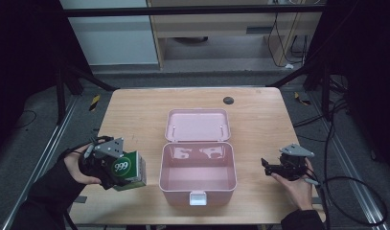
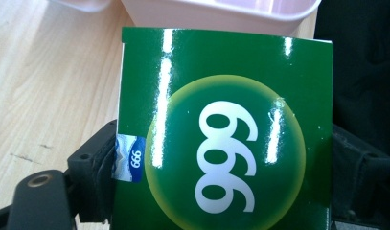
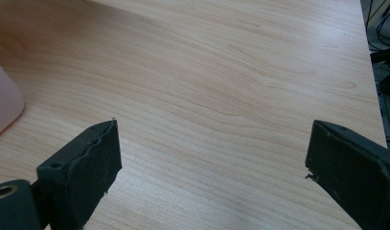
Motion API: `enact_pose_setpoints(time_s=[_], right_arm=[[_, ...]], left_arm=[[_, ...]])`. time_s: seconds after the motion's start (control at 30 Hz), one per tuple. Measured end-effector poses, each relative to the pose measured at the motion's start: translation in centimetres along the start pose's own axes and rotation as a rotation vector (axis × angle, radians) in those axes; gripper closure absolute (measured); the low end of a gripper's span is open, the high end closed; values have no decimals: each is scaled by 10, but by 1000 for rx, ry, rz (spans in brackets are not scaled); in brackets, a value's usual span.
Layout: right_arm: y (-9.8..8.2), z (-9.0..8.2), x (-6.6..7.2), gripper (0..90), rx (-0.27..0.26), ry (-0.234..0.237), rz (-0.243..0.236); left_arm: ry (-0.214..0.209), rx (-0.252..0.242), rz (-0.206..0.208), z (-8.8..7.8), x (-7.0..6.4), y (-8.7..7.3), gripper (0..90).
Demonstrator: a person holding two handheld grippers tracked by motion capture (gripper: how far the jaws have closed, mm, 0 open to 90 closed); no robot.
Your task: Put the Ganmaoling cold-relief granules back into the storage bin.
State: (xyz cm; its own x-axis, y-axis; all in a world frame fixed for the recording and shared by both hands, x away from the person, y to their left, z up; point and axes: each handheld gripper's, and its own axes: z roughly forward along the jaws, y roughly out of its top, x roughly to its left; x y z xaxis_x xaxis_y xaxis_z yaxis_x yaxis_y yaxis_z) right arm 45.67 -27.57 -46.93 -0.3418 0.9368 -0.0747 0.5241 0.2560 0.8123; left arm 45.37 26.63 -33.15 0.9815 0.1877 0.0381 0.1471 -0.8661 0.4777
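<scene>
Your left hand-held gripper (image 1: 117, 173) pinched a green box (image 1: 129, 169) printed "999", its jaws pressed against the box's two sides, just left of the open pink case (image 1: 198, 178) on the desk (image 1: 255, 120). Whether the box rested on the desk or hung slightly above it was hard to tell from above. Your right hand-held gripper (image 1: 267, 166) sat right of the case, jaws spread wide over bare wood with nothing between them. The case's lid (image 1: 197, 125) lay tipped back, away from you.
</scene>
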Motion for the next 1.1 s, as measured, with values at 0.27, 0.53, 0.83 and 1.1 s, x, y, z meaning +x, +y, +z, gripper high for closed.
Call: enact_pose_setpoints(time_s=[0.27,0.53,0.83,1.1], right_arm=[[0,0,1,54,0,4,-1],[0,0,0,54,-2,4,-5],[0,0,0,55,-6,6,-8],[0,0,0,55,-6,7,-8]], left_arm=[[2,-21,1,-16,2,15,146],[-4,-27,14,-23,6,30,147],[-13,-25,42,-29,8,46,148],[-19,-26,63,-29,7,61,149]])
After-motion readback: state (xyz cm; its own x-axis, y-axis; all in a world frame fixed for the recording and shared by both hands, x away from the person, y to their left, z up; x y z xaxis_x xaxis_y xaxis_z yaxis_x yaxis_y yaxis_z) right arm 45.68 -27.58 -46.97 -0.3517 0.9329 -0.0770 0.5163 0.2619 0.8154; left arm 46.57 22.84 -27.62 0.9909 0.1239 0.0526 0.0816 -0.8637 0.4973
